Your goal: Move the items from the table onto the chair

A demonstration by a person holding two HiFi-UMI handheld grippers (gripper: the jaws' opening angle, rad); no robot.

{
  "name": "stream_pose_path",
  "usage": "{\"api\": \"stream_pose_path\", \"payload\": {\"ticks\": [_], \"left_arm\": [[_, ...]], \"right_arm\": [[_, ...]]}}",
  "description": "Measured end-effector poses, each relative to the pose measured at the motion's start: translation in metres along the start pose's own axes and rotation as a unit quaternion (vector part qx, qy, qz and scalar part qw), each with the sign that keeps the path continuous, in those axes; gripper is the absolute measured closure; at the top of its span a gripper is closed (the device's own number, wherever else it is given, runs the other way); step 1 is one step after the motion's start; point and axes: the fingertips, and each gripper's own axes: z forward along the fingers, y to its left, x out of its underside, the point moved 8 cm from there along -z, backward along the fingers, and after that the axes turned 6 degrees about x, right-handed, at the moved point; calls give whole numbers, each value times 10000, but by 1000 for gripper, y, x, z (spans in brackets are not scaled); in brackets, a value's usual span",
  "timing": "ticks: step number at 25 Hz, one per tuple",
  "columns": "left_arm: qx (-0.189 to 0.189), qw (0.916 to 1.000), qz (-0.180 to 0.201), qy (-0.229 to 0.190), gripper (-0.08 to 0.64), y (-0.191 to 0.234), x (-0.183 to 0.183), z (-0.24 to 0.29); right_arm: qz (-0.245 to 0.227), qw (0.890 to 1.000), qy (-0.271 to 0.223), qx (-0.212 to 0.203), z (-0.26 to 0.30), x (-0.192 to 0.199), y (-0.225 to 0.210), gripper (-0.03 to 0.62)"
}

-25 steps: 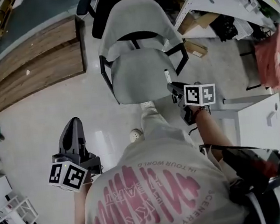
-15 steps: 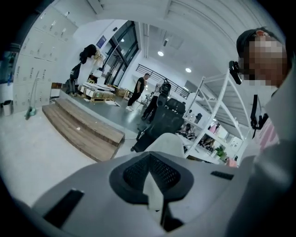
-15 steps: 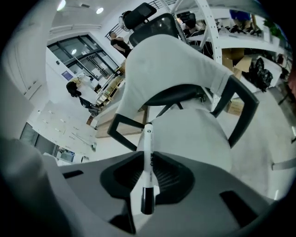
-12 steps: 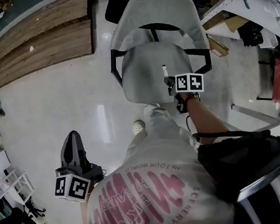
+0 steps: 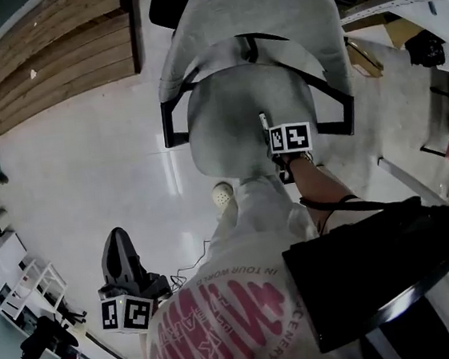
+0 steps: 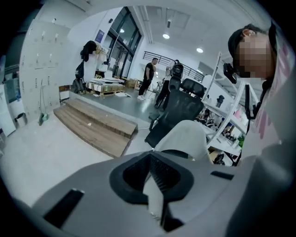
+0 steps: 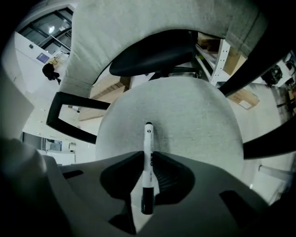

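Grey nubbly fabric chair seat, rounded, fills the upper centre; over it the right claw pinches a slim white cylindrical marker, black-capped. Left claw, lower left, closed, empty

The marker hangs over the chair, the wooden platform to its left.

R gripper clamps white marker w/ black cap, pointing over grey chair seat.
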Motion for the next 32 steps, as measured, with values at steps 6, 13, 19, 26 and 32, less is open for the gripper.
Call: {"api": "stream_pose_path", "payload": {"ticks": [6, 13, 19, 26, 32], "left_arm": [[3, 9994, 127, 325, 552, -20, 9, 60], [715, 9934, 815, 376, 552, 3, 46, 88], [1936, 9768, 769, -503, 552, 15, 54, 116], [2908, 9474, 986, -904, 552, -1, 5, 56], [3497, 9220, 1277, -1059, 552, 5, 5, 18]], "right_arm": [[52, 9986, 489, -183, 52, -15, -20, 515], [165, 9980, 151, -591, 78, 12, -12, 460], [1398, 9839, -912, -645, 53, 41, -48, 517], [2025, 9371, -2696, -897, -98, 65, -30, 575], [1475, 8763, -4405, -1278, -224, 91, 24, 577]]}}
